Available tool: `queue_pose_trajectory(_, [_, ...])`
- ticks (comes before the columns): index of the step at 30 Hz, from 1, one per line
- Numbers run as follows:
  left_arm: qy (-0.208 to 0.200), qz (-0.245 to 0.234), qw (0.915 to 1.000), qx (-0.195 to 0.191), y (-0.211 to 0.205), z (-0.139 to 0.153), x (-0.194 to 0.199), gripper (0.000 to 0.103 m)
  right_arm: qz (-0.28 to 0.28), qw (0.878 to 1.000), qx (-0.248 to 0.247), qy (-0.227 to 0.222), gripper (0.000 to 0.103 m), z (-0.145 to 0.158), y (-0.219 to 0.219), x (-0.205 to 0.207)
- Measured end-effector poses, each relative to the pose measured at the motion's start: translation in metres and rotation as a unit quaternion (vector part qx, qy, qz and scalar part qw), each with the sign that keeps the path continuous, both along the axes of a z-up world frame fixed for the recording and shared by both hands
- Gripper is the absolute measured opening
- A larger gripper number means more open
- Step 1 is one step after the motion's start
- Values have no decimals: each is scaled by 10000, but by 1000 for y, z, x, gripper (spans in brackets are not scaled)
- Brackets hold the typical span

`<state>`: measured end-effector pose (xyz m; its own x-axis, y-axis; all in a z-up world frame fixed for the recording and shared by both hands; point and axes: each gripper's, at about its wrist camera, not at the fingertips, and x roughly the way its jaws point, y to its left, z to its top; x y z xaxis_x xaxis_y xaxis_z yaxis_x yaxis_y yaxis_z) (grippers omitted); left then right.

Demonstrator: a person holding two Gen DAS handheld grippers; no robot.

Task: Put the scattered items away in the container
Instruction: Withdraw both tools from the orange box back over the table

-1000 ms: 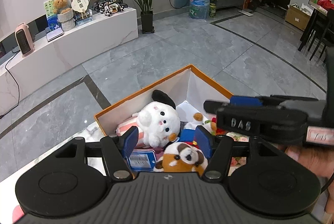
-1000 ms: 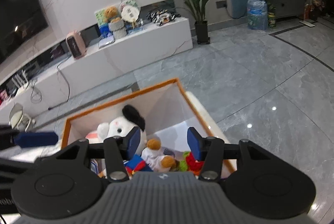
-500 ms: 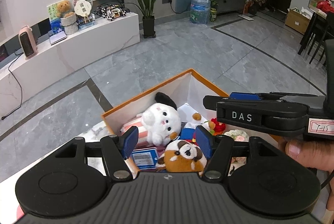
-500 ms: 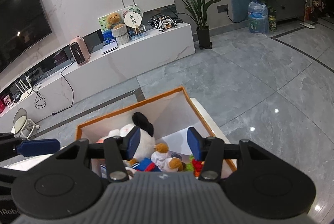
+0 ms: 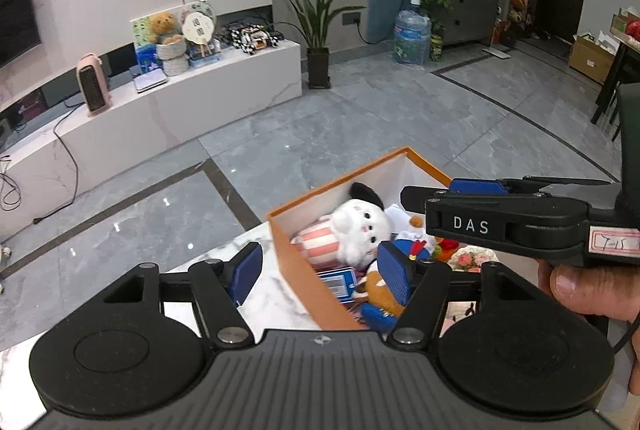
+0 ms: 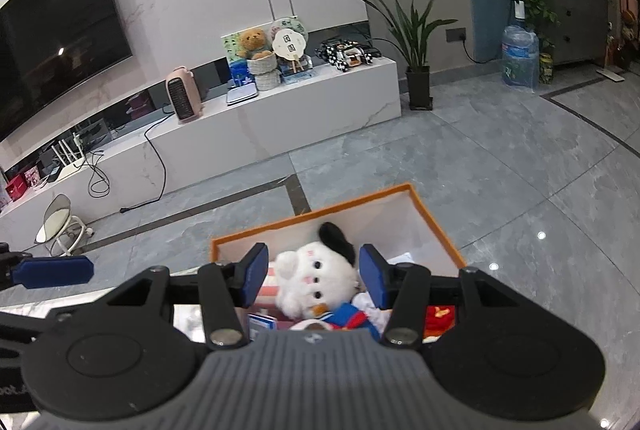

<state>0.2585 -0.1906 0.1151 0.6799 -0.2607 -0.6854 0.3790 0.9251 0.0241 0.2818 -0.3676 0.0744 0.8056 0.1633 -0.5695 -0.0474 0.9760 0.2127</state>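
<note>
An orange-rimmed box (image 5: 308,294) (image 6: 436,226) stands on a white marble table (image 5: 276,294). It holds a white plush dog (image 5: 362,226) (image 6: 312,278), a brown plush dog (image 5: 380,294), a striped pink toy (image 5: 318,244), a blue card (image 5: 340,280) and other small toys. My left gripper (image 5: 320,272) is open and empty above the box's left wall. My right gripper (image 6: 314,280) is open and empty above the white plush; it shows in the left wrist view (image 5: 504,218) over the box's right side.
A long white TV bench (image 6: 280,117) with a pink heater (image 6: 183,95) and a teddy bear (image 6: 253,43) stands across the grey tiled floor. A potted plant (image 5: 318,29) and a water bottle (image 5: 412,35) stand beyond. A small stool (image 6: 60,226) is at the left.
Both grippers have pulled back and up from the box. The left one has shifted left, so the box now sits further right in its view. Both stayed open and empty.
</note>
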Motion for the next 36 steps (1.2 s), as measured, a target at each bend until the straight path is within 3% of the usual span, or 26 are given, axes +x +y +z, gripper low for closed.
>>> queue_pose_trajectory(17, [-203,530,9984,14,73,31,-38,75,546,9981,-151,-246,57,27,71,-24])
queue_pose_trajectory(36, [-67,1415,9899,-31,181,27,-80,75,1403,9888,-452,-224,58,21,170,-46])
